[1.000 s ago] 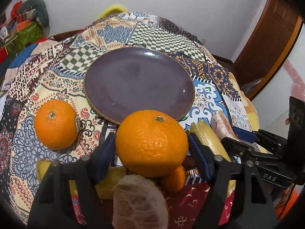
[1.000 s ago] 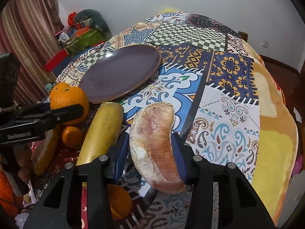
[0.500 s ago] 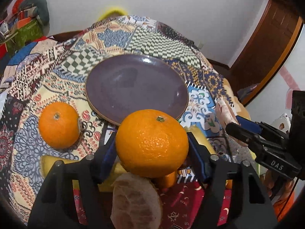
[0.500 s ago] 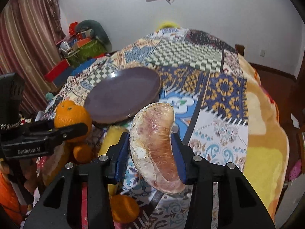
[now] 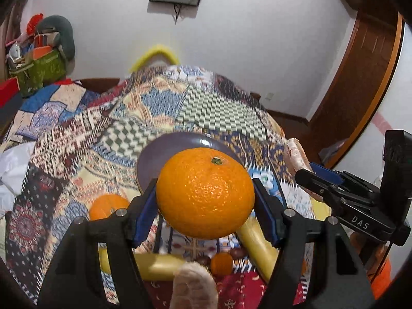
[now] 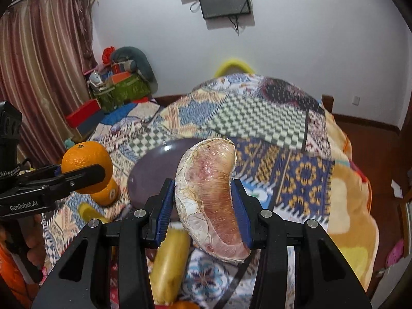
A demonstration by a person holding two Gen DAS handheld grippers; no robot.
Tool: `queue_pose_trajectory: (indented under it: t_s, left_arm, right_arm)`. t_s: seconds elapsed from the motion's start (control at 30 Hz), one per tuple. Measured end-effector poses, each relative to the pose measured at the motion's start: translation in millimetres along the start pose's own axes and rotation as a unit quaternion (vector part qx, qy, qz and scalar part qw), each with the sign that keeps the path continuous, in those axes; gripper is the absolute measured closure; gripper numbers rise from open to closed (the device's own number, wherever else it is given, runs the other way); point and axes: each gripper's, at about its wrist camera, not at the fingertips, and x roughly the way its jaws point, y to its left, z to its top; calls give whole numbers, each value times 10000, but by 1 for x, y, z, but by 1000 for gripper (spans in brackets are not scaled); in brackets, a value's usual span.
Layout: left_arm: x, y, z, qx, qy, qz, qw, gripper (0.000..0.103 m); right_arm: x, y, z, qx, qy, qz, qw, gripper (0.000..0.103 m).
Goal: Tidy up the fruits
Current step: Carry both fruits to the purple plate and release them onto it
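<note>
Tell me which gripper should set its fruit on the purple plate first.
Probably the left. The left gripper holds its orange directly in front of the purple plate, while the right gripper, clamping the pomelo segment, sits off to the plate's side.

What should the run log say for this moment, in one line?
left tongs: shut on orange | right tongs: shut on pomelo slice | both raised above plate | plate: bare
</note>
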Motion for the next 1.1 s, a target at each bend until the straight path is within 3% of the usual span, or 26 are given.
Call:
queue_pose_trajectory:
  t_s: [0.23, 0.5, 0.77, 1.1]
  left_arm:
    - [0, 11, 24, -35, -224, 135, 9997, 35]
    - [13, 23, 48, 1, -349, 207, 9992, 35]
    - [49, 39, 61, -86, -90, 246, 9996, 35]
    - [108, 54, 59, -102, 524, 378, 9979, 35]
  right_arm:
    - [0, 9, 29, -216, -391, 4, 9990, 62]
    - [18, 17, 51, -454, -560, 4, 9974, 62]
    - [53, 15, 60, -503, -366, 41, 9981, 62]
    - [108, 9, 58, -606, 248, -23, 9979, 62]
